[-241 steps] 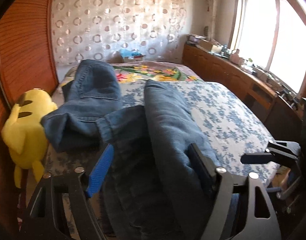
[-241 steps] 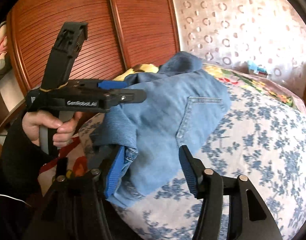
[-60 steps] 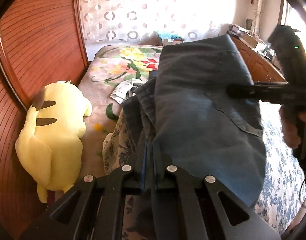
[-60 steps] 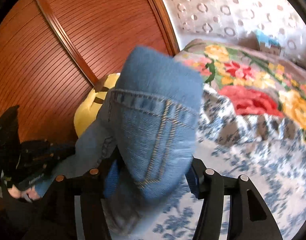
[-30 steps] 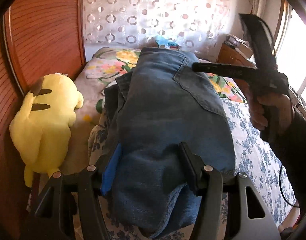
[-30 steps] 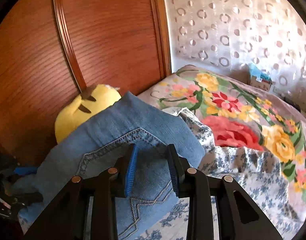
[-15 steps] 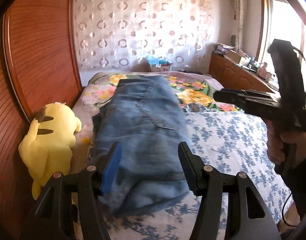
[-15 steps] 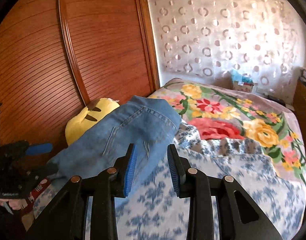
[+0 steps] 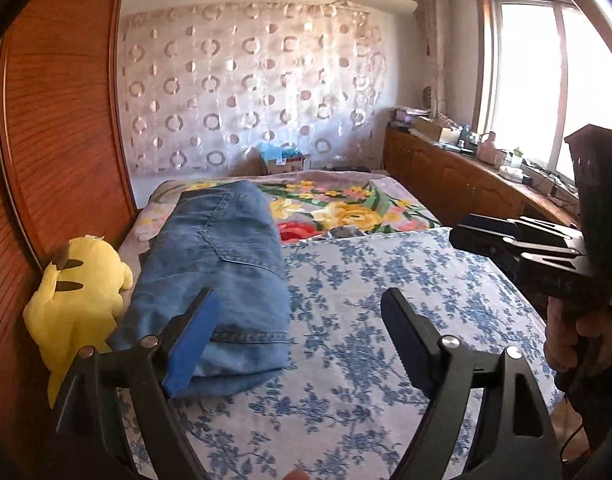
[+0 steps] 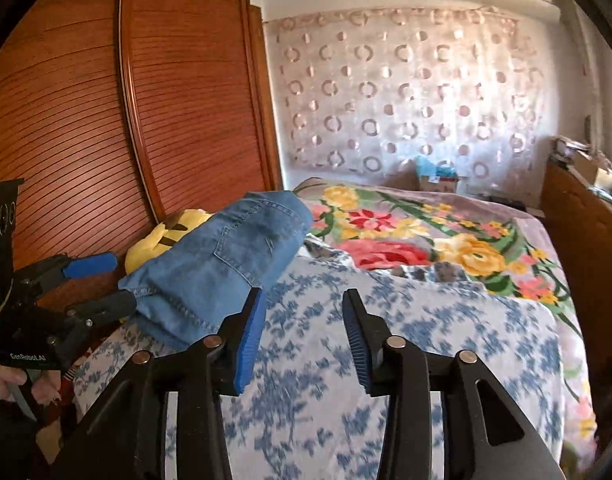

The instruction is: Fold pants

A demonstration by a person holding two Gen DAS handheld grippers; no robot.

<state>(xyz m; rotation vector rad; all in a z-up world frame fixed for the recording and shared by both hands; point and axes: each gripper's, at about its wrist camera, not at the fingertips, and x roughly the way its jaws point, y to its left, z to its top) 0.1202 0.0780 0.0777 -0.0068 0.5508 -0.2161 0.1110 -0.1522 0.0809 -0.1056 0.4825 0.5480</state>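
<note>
The blue jeans (image 9: 222, 276) lie folded in a thick stack on the left side of the bed, back pocket up. They also show in the right wrist view (image 10: 222, 268). My left gripper (image 9: 298, 312) is open and empty, held back from the jeans' near edge; it also appears in the right wrist view (image 10: 94, 284). My right gripper (image 10: 302, 312) is open and empty, above the blue floral sheet to the right of the jeans. It shows at the right of the left wrist view (image 9: 465, 232).
A yellow plush toy (image 9: 74, 300) sits between the jeans and the wooden wardrobe (image 10: 106, 100). The bed has a blue floral sheet (image 9: 385, 300) and a flowered blanket (image 10: 425, 236) farther back. A wooden cabinet (image 9: 465, 184) runs under the window at right.
Both grippers have let go of the jeans and pulled back and up from the folded stack. The jeans now rest on the bed by themselves.
</note>
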